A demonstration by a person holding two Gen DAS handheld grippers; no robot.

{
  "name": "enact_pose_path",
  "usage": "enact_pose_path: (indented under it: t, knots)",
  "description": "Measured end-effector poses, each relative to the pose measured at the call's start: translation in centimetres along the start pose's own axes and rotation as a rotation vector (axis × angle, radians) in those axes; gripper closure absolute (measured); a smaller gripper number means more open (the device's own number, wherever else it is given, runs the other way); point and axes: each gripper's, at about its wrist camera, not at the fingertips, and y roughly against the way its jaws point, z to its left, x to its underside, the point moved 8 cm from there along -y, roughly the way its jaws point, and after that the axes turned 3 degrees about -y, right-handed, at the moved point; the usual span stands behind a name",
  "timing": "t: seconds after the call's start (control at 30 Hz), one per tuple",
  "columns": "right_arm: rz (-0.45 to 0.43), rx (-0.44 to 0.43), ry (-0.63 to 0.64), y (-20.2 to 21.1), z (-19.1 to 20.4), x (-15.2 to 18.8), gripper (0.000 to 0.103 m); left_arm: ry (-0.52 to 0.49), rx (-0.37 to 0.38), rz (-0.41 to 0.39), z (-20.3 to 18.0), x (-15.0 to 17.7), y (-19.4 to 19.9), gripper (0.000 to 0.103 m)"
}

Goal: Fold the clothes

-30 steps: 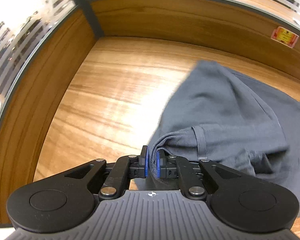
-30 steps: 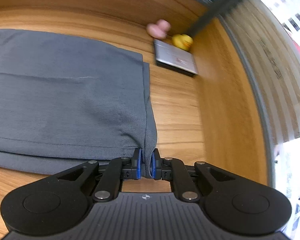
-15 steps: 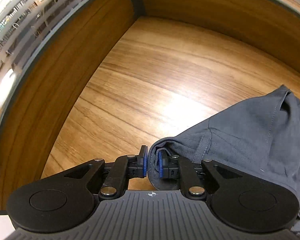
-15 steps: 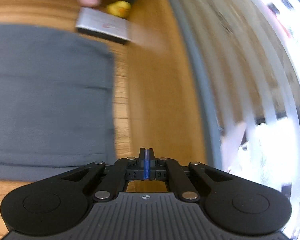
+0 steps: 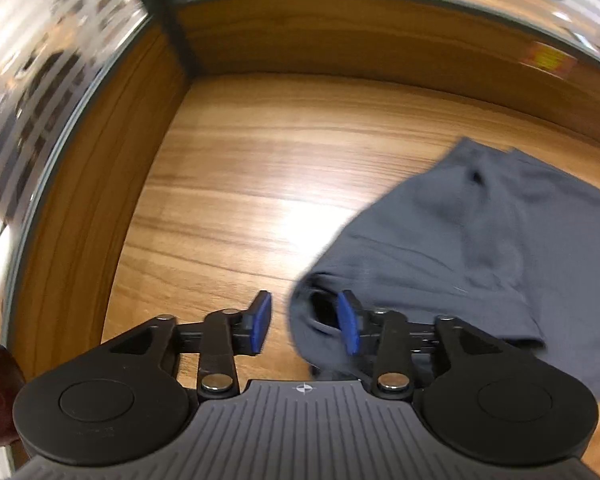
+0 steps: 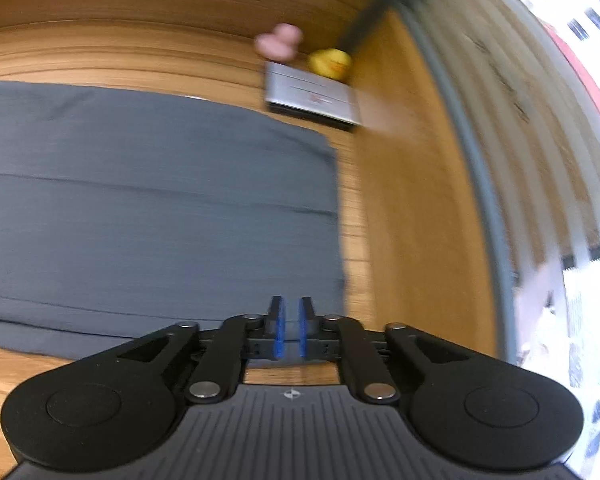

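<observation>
Both tools, left tool and right tool, were opening, pinching nothing; they should lift clear without dragging the grey garment.

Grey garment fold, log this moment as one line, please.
left tongs: opening, grey garment sleeve by one pad, unclamped | right tongs: opening, empty | garment flat on wooden table

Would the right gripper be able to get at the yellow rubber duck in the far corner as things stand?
Probably yes. The right gripper, jaws opening with nothing between them, points over the grey garment. The yellow duck sits behind the silver flat box. Nothing stands above either, so an approach from above looks free.
</observation>
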Motion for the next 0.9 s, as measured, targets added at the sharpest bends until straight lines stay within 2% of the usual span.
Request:
enact_pose_path:
  t: [0.1,0.3,0.43,0.5,0.73,0.9]
  knots:
    - [-0.021,-0.046,0.024,0.1,2.6,-1.4,0.082,-0.078,0.058,-0.013,-2.0,0.7,1.4,0.058]
    - [-0.060,-0.114,0.082,3.0,7.6,-1.3,0.074,-0.231,0.168,-0.005,-7.3,2.5,2.7,0.056]
    - [-0.077,-0.160,0.114,4.5,10.5,-0.9,0.070,-0.335,0.211,0.010,-10.5,4.1,2.4,0.051]
    - [-0.082,-0.181,0.132,5.2,12.2,-0.7,0.068,-0.402,0.218,0.016,-11.8,4.9,2.3,0.051]
    - [-0.082,-0.239,0.197,6.9,16.8,0.4,0.062,-0.605,0.326,0.032,-17.3,7.4,2.4,0.051]
    - [-0.083,-0.280,0.234,7.8,19.4,1.3,0.059,-0.718,0.343,0.038,-19.8,8.9,1.7,0.051]
